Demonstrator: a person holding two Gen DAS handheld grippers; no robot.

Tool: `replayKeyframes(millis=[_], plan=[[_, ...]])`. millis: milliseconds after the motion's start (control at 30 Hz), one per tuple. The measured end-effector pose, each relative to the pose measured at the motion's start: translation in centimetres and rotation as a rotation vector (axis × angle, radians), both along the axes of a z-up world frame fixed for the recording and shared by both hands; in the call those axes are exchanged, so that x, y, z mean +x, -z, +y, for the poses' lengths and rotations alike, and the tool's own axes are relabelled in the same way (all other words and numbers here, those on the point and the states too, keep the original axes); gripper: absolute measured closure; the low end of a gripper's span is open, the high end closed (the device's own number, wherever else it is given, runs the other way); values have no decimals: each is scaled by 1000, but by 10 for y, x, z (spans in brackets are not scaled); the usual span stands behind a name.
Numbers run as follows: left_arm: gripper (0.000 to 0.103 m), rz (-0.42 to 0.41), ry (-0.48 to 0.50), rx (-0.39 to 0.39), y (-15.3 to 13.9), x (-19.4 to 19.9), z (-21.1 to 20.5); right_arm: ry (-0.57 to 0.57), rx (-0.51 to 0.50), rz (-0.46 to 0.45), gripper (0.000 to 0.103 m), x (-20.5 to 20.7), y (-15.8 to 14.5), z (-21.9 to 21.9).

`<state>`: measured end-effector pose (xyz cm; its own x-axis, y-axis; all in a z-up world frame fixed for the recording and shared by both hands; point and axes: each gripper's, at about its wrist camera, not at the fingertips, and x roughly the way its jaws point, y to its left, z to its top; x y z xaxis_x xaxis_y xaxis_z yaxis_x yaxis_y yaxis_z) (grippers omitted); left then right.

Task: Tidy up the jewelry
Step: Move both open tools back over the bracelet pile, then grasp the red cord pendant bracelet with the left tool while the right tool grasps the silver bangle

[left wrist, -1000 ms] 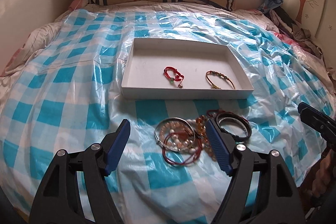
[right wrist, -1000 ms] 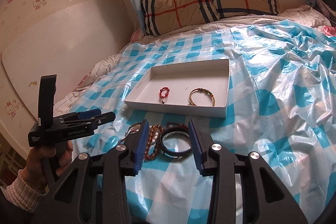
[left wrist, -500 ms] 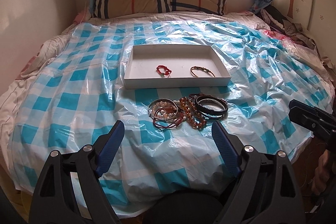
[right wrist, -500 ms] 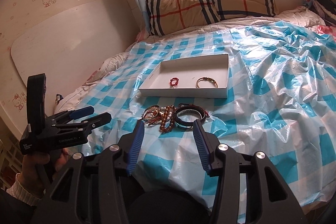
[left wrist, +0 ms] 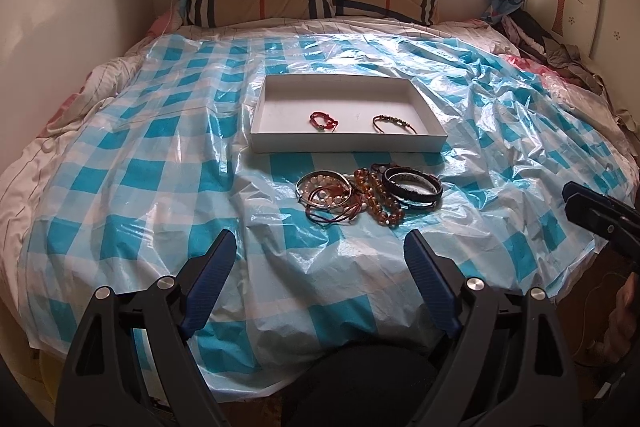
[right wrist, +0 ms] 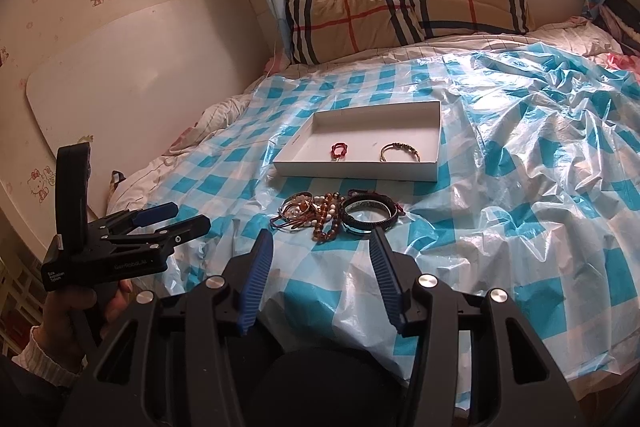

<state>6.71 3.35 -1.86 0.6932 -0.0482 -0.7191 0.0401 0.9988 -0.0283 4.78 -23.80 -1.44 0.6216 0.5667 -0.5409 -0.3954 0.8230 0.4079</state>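
Left wrist view shows your left gripper (left wrist: 318, 253) with its jaws spread wide and nothing between them, hanging over the near edge of the bed. Ahead of it at 12 o'clock lies the pile of bracelets (left wrist: 370, 197) on the blue-checked plastic sheet (left wrist: 160, 187): silver bangles at its 9 o'clock side, amber beads in the middle, a black band at 3 o'clock. Just beyond the pile sits the white tray (left wrist: 348, 143), holding a red bracelet (left wrist: 322, 121) and, well apart at its 3 o'clock, a gold bracelet (left wrist: 394, 123). Your right gripper (left wrist: 596, 215) peeks in at the frame's 3 o'clock edge.

Right wrist view shows that gripper's jaws about half apart and empty, with the pile at 12 o'clock beyond the tips. A striped pillow (right wrist: 404, 15) lies under the window.
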Motion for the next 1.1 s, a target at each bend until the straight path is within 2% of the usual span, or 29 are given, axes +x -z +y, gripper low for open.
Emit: replayKeyframes(millis=[233, 500, 600, 700, 800, 833, 867, 900, 933, 967, 1100], plan=[[21, 48, -23, -23, 22, 4, 16, -7, -6, 36, 54, 8, 15, 3], [21, 37, 40, -10, 31, 31, 1, -2, -4, 63, 50, 17, 28, 2], [24, 38, 68, 11, 37, 47, -8, 0, -4, 69, 50, 19, 31, 2], [30, 50, 92, 65, 46, 66, -19, 4, -1, 78, 50, 22, 34, 0], [41, 94, 109, 65, 61, 87, -23, 7, 3, 88, 50, 25, 38, -1], [53, 119, 115, 72, 67, 93, -24, 8, 4, 91, 50, 26, 40, -2], [77, 157, 119, 78, 76, 100, -24, 8, 5, 93, 50, 27, 41, -2], [89, 193, 114, 69, 83, 105, -22, 8, 6, 94, 50, 27, 41, -2], [96, 202, 110, 49, 86, 106, -19, 8, 7, 93, 50, 27, 41, -2], [100, 202, 108, 38, 86, 105, -15, 8, 8, 92, 50, 27, 41, -3], [101, 189, 112, -39, 73, 88, -4, 7, 9, 92, 50, 29, 41, -3]])
